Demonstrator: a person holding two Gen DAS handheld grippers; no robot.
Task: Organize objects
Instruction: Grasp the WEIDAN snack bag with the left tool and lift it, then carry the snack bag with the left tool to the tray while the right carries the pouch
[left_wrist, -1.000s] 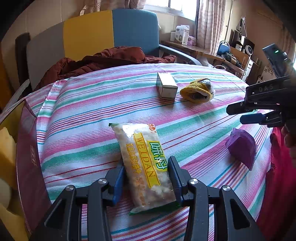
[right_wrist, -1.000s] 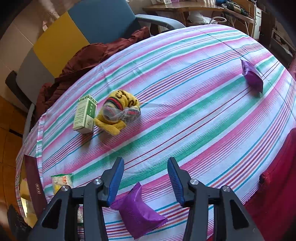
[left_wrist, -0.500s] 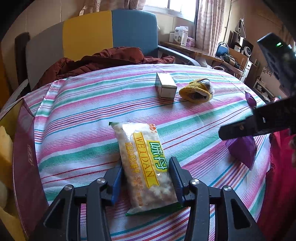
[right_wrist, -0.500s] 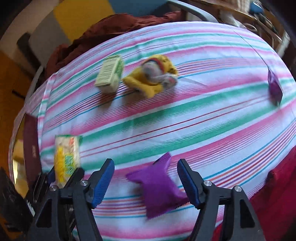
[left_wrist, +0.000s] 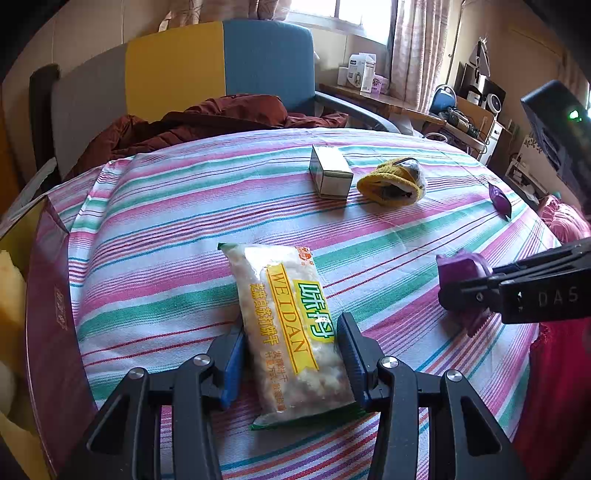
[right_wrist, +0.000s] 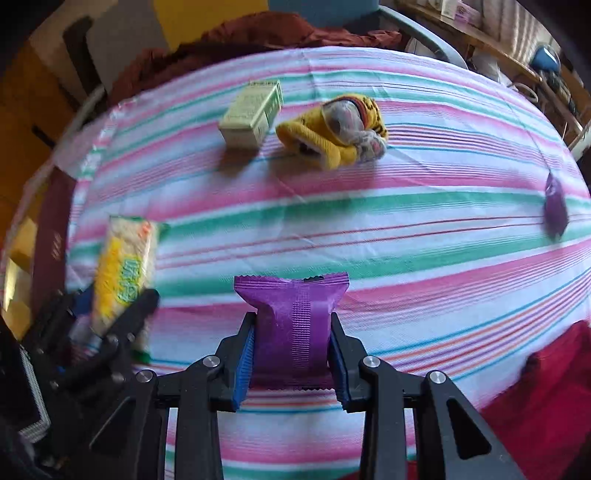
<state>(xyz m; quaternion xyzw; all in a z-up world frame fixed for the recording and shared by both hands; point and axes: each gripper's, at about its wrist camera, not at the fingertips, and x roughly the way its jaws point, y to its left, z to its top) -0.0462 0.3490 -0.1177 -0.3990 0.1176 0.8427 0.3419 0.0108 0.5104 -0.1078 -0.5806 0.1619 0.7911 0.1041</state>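
Taking the snack bag (left_wrist: 291, 328) as landmark: a maroon box (left_wrist: 48, 314) stands open just left of it at the worktop (left_wrist: 166, 229) edge, likely where things go. The left gripper (left_wrist: 290, 354) straddles the bag's near half, jaws wide, pads beside its edges, not yet closed. Right of the bag, the right gripper (right_wrist: 291, 354) pinches a purple packet (right_wrist: 291, 314) by its sides for carrying.

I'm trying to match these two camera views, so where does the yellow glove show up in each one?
Left wrist: the yellow glove lies upper right of centre, just right of the small box.
Right wrist: the glove lies top centre, right of that box.
Shared landmark: the small box.
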